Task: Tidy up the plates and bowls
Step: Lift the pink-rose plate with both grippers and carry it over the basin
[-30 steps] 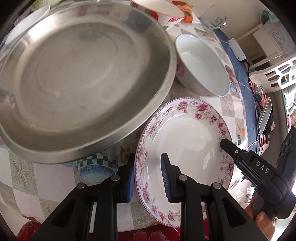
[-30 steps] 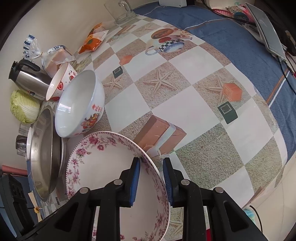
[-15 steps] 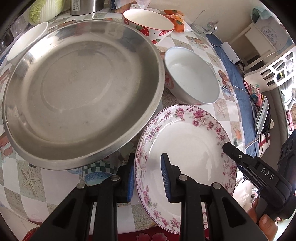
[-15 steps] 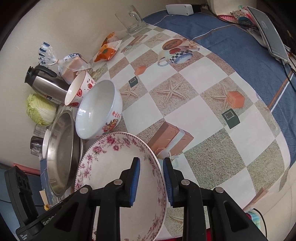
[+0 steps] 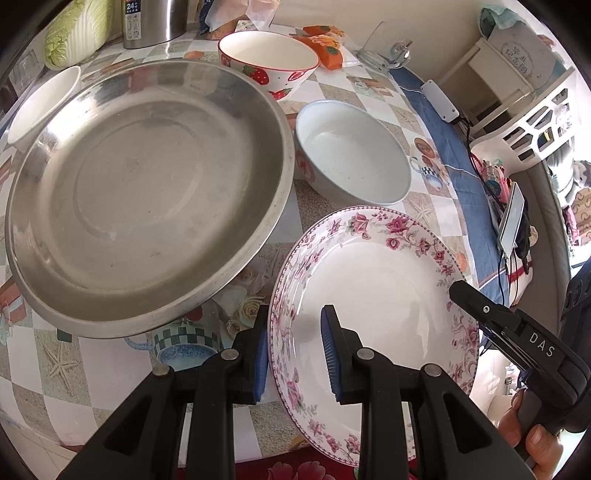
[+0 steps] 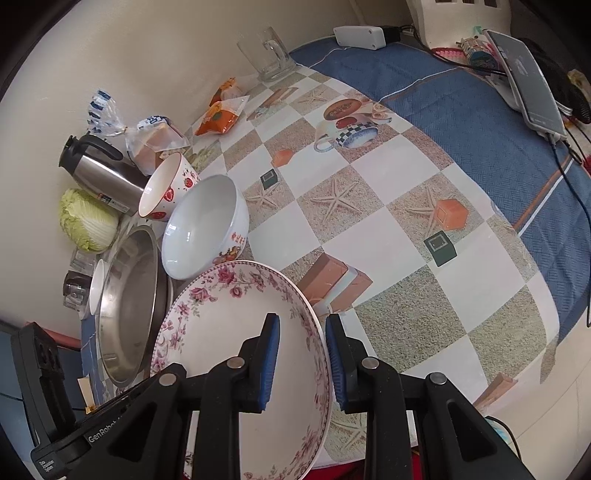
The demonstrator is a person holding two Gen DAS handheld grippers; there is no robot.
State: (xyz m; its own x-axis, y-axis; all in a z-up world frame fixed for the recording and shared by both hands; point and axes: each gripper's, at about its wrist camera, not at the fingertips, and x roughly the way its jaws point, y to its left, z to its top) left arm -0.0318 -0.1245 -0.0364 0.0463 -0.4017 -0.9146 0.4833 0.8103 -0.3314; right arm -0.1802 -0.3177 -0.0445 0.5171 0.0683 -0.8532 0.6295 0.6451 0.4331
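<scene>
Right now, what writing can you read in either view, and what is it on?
"DAS": right gripper.
"GenRobot": left gripper, last letters partly hidden.
"24": sticker on the steel kettle; smaller print unreadable.
Red characters on the white bowl: too small.
Storage box characters: blurred.

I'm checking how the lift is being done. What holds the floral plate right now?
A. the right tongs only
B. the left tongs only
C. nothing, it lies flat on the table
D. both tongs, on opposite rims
D: the left tongs and right tongs each clamp a rim of the floral plate.
</scene>
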